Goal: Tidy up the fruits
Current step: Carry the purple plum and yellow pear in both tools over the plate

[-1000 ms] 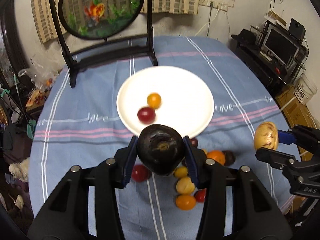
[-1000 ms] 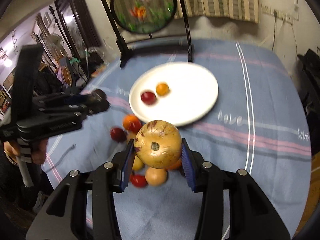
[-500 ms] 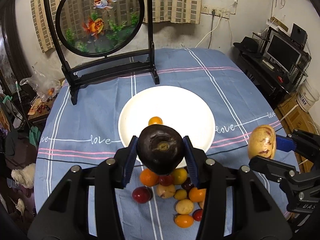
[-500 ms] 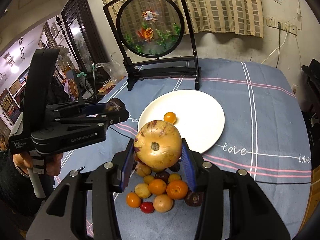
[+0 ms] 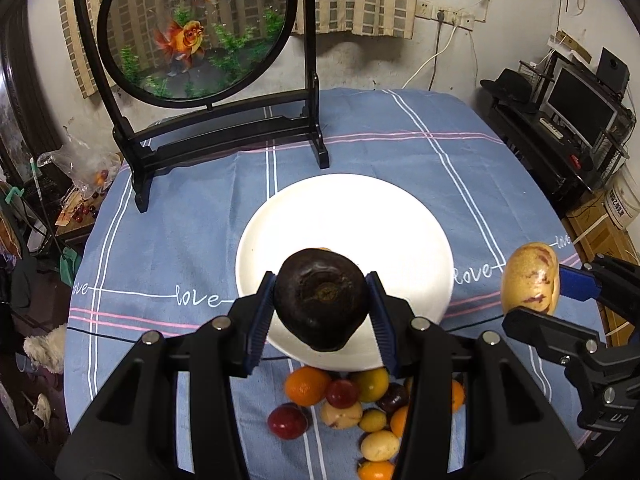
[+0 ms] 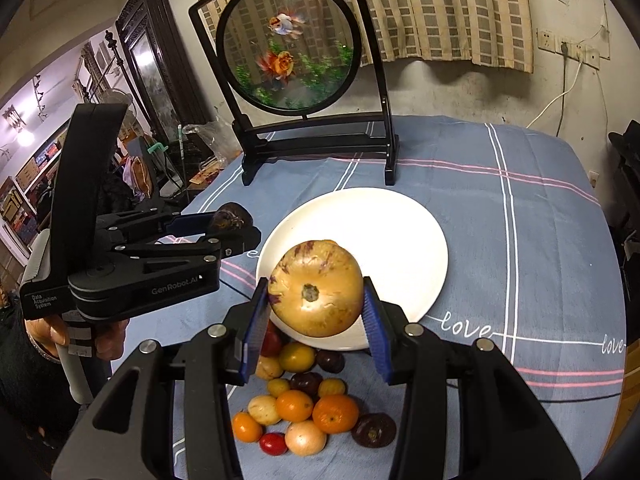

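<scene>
Between the blue pads of the left gripper (image 5: 322, 300) sits a dark fruit (image 5: 322, 298), clamped on both sides with its stem scar facing the camera. The right gripper (image 6: 316, 304) is likewise closed on a yellow fruit (image 6: 316, 288) with purple streaks, pads pressing each flank. Both fruits are held above the near edge of the white plate (image 6: 384, 224). In the right wrist view the left gripper stands to the left of the plate, a hand (image 6: 60, 332) around its handle. On the plate only a sliver of an orange fruit (image 6: 330, 242) shows behind the held fruit; the rest of its contents cannot be told. Below the plate, on the blue cloth (image 6: 520, 208), lies a fruit pile (image 6: 308, 404) of small orange, yellow, red and dark pieces, close together. A fish screen (image 6: 288, 44) stands behind the plate.
</scene>
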The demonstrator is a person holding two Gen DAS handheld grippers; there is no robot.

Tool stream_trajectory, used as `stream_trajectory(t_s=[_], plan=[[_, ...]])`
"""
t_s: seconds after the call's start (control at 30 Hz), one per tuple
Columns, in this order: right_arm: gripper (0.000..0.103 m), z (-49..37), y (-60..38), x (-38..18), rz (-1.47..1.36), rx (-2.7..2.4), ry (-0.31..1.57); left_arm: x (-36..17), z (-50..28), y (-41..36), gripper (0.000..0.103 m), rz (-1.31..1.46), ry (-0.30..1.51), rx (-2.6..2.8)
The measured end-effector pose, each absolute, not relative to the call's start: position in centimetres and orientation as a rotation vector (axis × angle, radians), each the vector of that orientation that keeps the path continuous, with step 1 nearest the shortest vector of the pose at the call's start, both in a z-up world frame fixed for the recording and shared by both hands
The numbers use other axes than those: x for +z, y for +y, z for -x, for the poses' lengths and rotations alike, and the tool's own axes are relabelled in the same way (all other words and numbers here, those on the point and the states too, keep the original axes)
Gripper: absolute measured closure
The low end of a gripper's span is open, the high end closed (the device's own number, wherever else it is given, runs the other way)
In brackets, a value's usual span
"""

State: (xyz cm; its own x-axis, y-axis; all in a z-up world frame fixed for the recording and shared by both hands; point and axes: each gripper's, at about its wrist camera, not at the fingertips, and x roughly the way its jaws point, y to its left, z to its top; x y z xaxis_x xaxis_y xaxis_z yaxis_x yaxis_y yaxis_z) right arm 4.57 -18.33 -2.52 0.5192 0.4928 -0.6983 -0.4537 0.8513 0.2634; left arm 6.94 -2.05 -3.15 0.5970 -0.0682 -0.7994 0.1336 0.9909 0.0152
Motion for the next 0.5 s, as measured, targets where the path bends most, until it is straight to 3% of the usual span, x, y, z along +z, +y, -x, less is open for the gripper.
stream_trajectory(t_s=[0.5], plan=[[0.058, -9.0, -17.6, -4.6, -0.056, 0.559, 0.892, -5.4, -11.3, -2.0, 0.057, -0.085, 0.954, -0.073]])
